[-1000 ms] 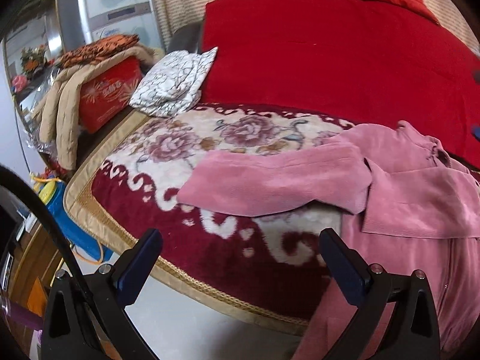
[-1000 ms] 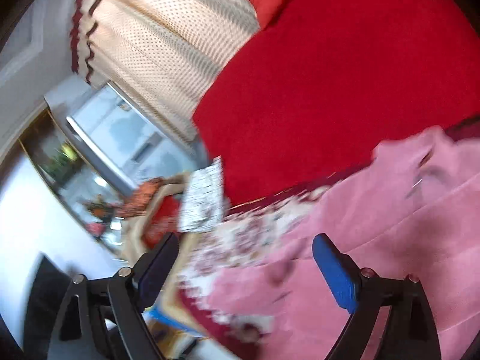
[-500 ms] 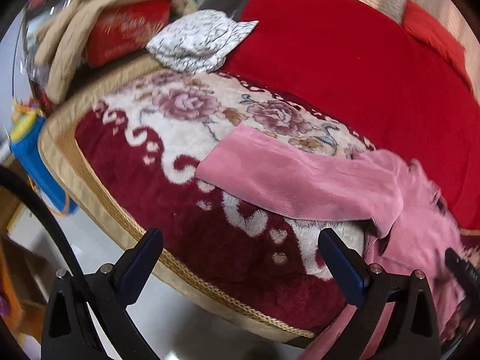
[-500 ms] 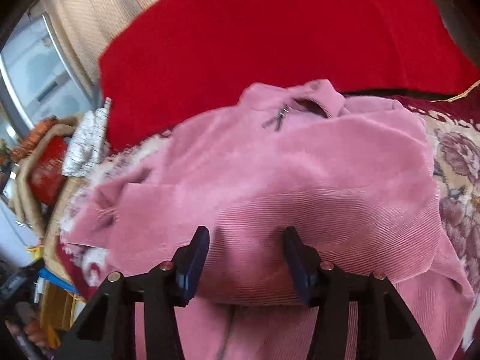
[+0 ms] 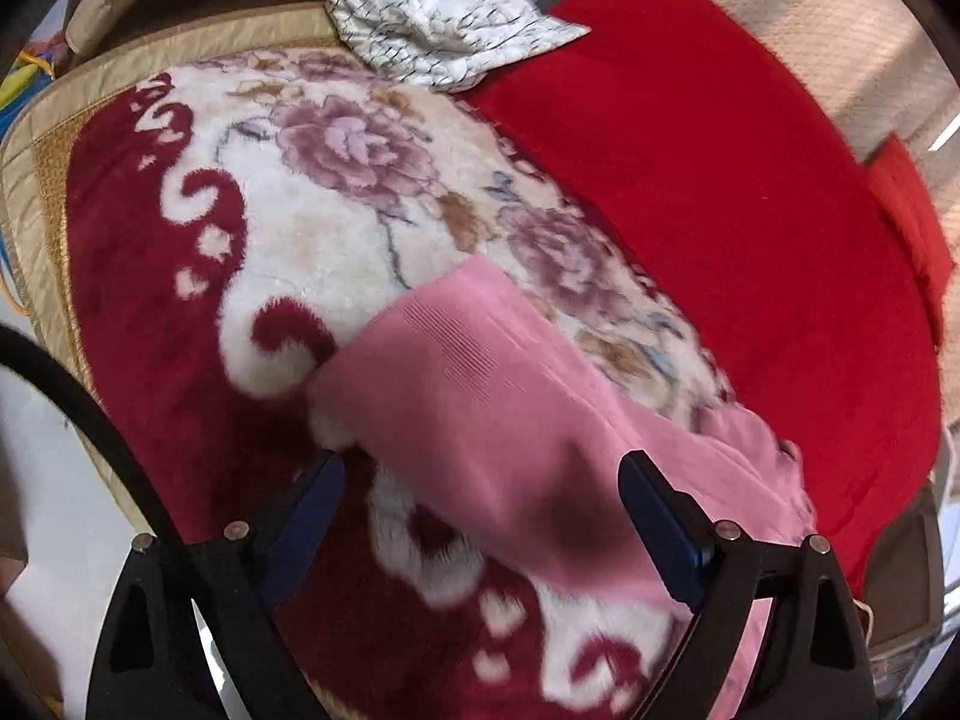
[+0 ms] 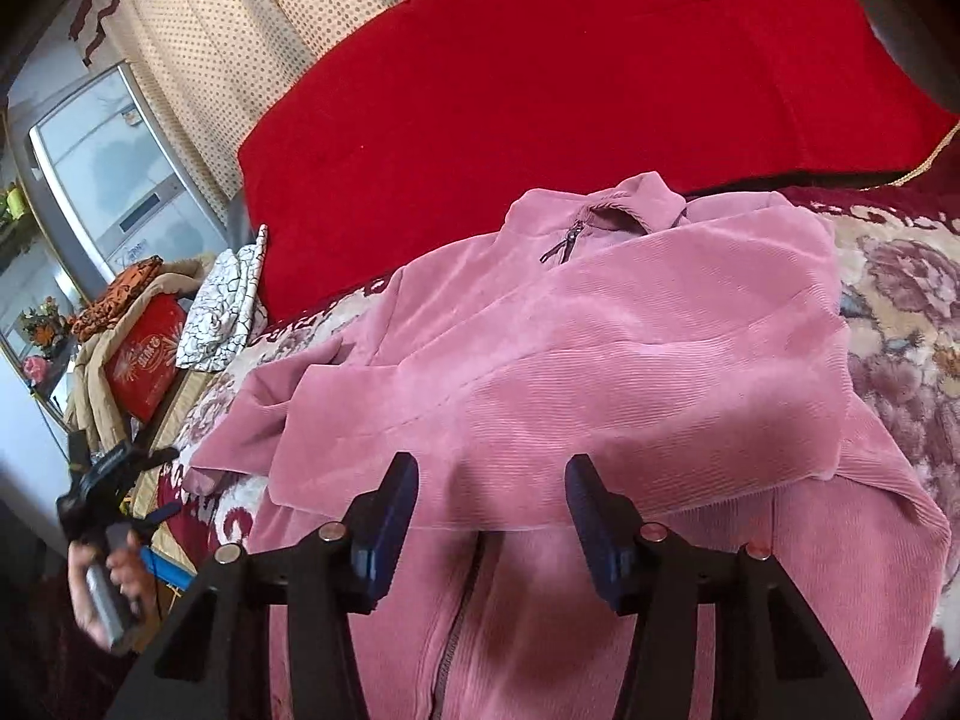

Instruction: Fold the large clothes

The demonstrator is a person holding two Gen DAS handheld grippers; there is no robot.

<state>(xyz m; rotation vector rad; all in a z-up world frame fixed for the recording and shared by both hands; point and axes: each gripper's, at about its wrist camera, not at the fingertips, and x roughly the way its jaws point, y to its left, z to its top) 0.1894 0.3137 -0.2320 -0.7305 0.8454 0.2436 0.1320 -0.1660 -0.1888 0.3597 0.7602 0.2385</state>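
Note:
A pink corduroy zip jacket [image 6: 600,360] lies on the floral blanket, collar toward the red cover. One sleeve is folded across its chest. The other sleeve [image 5: 480,408] stretches out over the blanket in the left wrist view. My left gripper [image 5: 480,510] is open, its fingers on either side of that sleeve near the cuff, just above it. My right gripper [image 6: 489,516] is open and empty over the edge of the folded sleeve near the zipper. The left gripper also shows far left in the right wrist view [image 6: 114,480].
The floral red and cream blanket [image 5: 180,300] covers the bed, with a gold trimmed edge [image 5: 36,180] at the left. A red cover [image 5: 750,210] lies behind. A white patterned cloth [image 5: 438,18] sits at the far corner. A red box [image 6: 144,354] and a fridge [image 6: 114,168] stand beyond.
My left gripper has moved in close over the outstretched sleeve, which now sits between its fingers. My right gripper has opened a little wider and stays over the folded sleeve.

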